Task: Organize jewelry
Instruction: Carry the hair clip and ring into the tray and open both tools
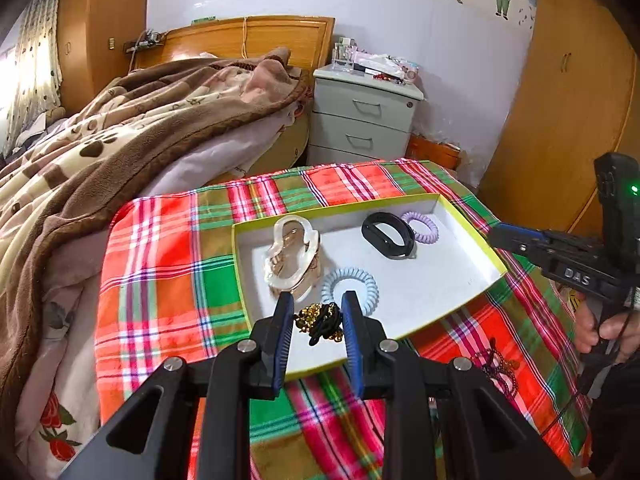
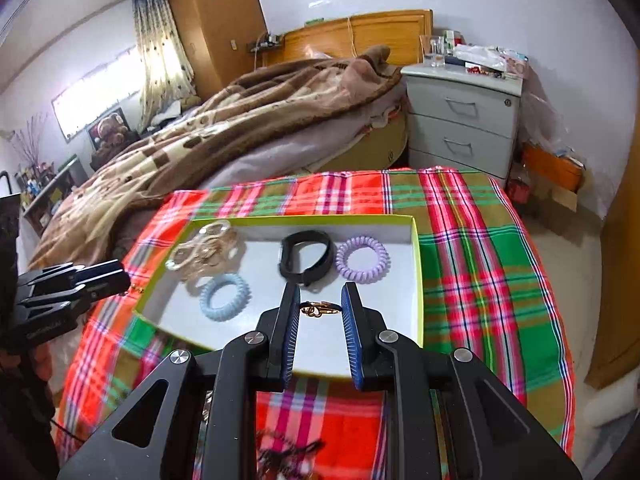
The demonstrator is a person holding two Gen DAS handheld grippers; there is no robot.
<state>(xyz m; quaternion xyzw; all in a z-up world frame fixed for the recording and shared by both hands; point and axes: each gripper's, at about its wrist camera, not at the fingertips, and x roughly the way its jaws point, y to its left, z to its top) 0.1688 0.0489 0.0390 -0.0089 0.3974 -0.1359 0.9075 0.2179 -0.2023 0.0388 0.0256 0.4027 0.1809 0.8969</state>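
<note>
A white box tray (image 1: pixel 440 272) with a yellow-green rim lies on the plaid cloth. In it are a clear and rose-gold hair claw (image 1: pixel 290 256), a light blue spiral hair tie (image 1: pixel 352 284), a black band (image 1: pixel 388 236) and a purple spiral hair tie (image 1: pixel 422 226). My left gripper (image 1: pixel 317 294) is shut on a black hair tie with gold beads (image 1: pixel 320 320), held above the tray's near left corner. My right gripper (image 2: pixel 322 286) is shut on a thin gold ring (image 2: pixel 320 309) above the tray's (image 2: pixel 380 320) near edge. Each gripper shows in the other's view, the left gripper (image 2: pixel 120 276) and the right gripper (image 1: pixel 496 236).
A dark red bead bracelet (image 1: pixel 500 368) lies on the plaid cloth (image 1: pixel 160 280) near the tray's right front. A bed with a brown blanket (image 1: pixel 120 128) stands to the left. A grey nightstand (image 1: pixel 360 120) and wooden wardrobes stand behind. A hand (image 1: pixel 596 328) grips the right tool.
</note>
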